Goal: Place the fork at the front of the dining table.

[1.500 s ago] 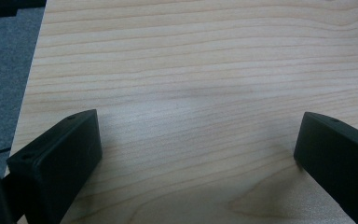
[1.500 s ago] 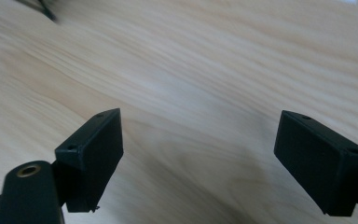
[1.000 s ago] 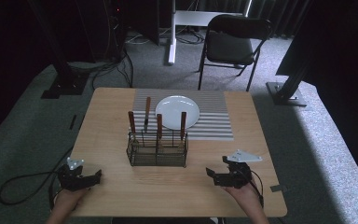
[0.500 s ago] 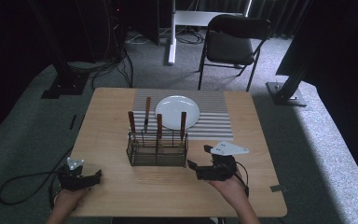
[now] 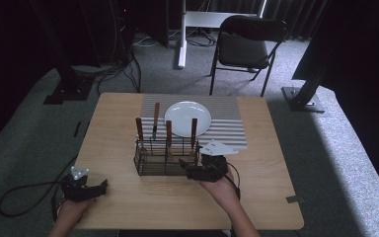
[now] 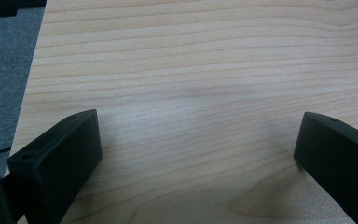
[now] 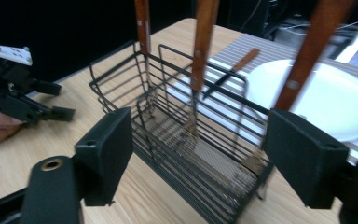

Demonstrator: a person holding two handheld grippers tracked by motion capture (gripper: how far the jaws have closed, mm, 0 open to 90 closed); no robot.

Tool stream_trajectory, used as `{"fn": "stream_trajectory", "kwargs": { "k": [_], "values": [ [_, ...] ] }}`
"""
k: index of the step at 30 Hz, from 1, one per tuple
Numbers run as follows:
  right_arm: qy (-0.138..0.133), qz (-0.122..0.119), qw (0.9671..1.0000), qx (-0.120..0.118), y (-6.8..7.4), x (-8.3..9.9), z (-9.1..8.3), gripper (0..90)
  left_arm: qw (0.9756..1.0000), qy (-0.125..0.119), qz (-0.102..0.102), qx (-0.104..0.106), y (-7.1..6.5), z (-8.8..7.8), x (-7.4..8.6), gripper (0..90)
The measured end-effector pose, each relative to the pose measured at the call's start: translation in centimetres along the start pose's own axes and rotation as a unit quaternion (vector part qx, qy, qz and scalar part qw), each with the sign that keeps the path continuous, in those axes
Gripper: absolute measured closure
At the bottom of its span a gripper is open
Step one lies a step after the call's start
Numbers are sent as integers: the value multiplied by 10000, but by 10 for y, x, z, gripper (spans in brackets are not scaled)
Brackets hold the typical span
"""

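Observation:
A black wire basket (image 5: pixel 153 165) stands mid-table with three wooden-handled utensils (image 5: pixel 168 132) upright in it. A fourth utensil (image 5: pixel 155 118) lies on the striped mat beside a white plate (image 5: pixel 187 118). My right gripper (image 5: pixel 183 172) hovers at the basket's front right corner, pointing left. In the right gripper view the basket (image 7: pixel 168 140) and handles (image 7: pixel 204 37) stand just ahead of the right gripper (image 7: pixel 198 154). Its jaws are open and have just been closing a little, with the pads touching nothing. My left gripper (image 5: pixel 101 186) rests open at the table's front left, over bare wood (image 6: pixel 198 140).
The grey striped mat (image 5: pixel 227 123) covers the table's far middle. A folding chair (image 5: pixel 246 49) stands behind the table, and dark stands and cables sit on the carpet. The left gripper (image 7: pixel 60 100) shows far off in the right gripper view.
My right gripper has moved left and slightly up from the table's front right to the basket's corner. The left gripper has kept still.

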State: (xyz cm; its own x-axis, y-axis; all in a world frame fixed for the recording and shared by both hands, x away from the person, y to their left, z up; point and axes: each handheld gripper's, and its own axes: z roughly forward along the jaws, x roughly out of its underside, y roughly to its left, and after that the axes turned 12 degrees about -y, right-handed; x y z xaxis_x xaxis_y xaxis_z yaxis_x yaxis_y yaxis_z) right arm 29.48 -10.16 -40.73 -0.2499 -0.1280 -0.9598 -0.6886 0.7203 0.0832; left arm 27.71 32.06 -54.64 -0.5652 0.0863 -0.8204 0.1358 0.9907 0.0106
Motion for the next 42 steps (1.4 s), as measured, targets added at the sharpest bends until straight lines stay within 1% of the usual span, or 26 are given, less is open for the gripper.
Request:
{"fn": "stream_trajectory", "kwargs": {
  "k": [1,2,3,6,7,8,9,10,13,14,16,17,19,20,22,24,25,27,29,31,32,35,36,38,40,42],
  "values": [
    [0,0,10000,0,0,0,0,240,10000,0,0,0,0,0,0,6],
    [13,3,10000,59,2,-1,5,240,10000,-6,1,0,0,0,0,6],
    [-48,93,9999,93,5,-3,14,240,10000,0,5,1,0,0,0,6],
    [-121,96,9997,211,10,-6,25,253,10000,0,4,1,0,0,0,6],
    [-129,60,9996,253,12,-7,29,253,10000,2,4,1,0,0,0,6],
    [-154,15,9994,325,15,-8,32,274,10000,-2,1,1,0,0,0,6],
    [-159,17,9993,333,17,-9,36,294,10000,-14,-12,-3,0,0,0,6],
    [-174,50,9994,285,17,-10,40,299,10000,-20,-19,-4,0,0,0,6],
    [-204,143,9992,316,18,-13,51,327,10000,-5,-2,1,0,0,0,6],
    [-204,143,9992,316,18,-13,51,327,10000,-5,-2,1,0,0,0,6],
    [-227,105,9983,536,20,-15,60,341,10000,-17,-5,-3,0,0,0,6],
    [-256,135,9971,708,20,-16,65,356,10000,-15,-5,-1,0,0,0,6],
    [-262,170,9966,759,21,-16,67,369,10000,-16,-3,-5,0,0,0,6],
    [-278,251,9960,806,22,-17,71,379,10000,-12,13,-5,0,0,0,6],
    [-316,107,9938,1060,26,-19,75,420,10000,-13,3,-4,0,0,0,6],
    [-324,99,9925,1171,30,-20,80,487,10000,-16,-1,-5,0,0,0,6],
    [-321,56,9914,1271,32,-20,81,520,10000,-16,-3,-5,0,0,0,6],
    [-286,12,9901,1373,35,-20,85,549,10000,-16,0,-6,0,0,0,6],
    [-277,13,9872,1572,36,-20,88,549,10000,-13,3,-5,0,0,0,6],
    [-284,98,9857,1659,34,-20,90,580,10000,-14,-1,-5,0,0,0,6],
    [-269,109,9852,1689,34,-20,91,579,10000,-11,0,-4,0,0,0,6],
    [-234,246,9850,1693,33,-19,95,590,10000,-8,-1,-3,0,0,0,6],
    [-221,265,9846,1713,33,-18,95,603,10000,-6,-2,-2,0,0,0,6],
    [-234,279,9828,1810,36,-17,97,633,10000,-8,-2,-2,0,0,0,6],
    [-239,269,9821,1848,38,-16,98,669,10000,-8,-2,-2,0,0,0,6],
    [-244,265,9818,1864,39,-14,100,678,10000,-8,10,7,0,0,0,6]
  ]
}}
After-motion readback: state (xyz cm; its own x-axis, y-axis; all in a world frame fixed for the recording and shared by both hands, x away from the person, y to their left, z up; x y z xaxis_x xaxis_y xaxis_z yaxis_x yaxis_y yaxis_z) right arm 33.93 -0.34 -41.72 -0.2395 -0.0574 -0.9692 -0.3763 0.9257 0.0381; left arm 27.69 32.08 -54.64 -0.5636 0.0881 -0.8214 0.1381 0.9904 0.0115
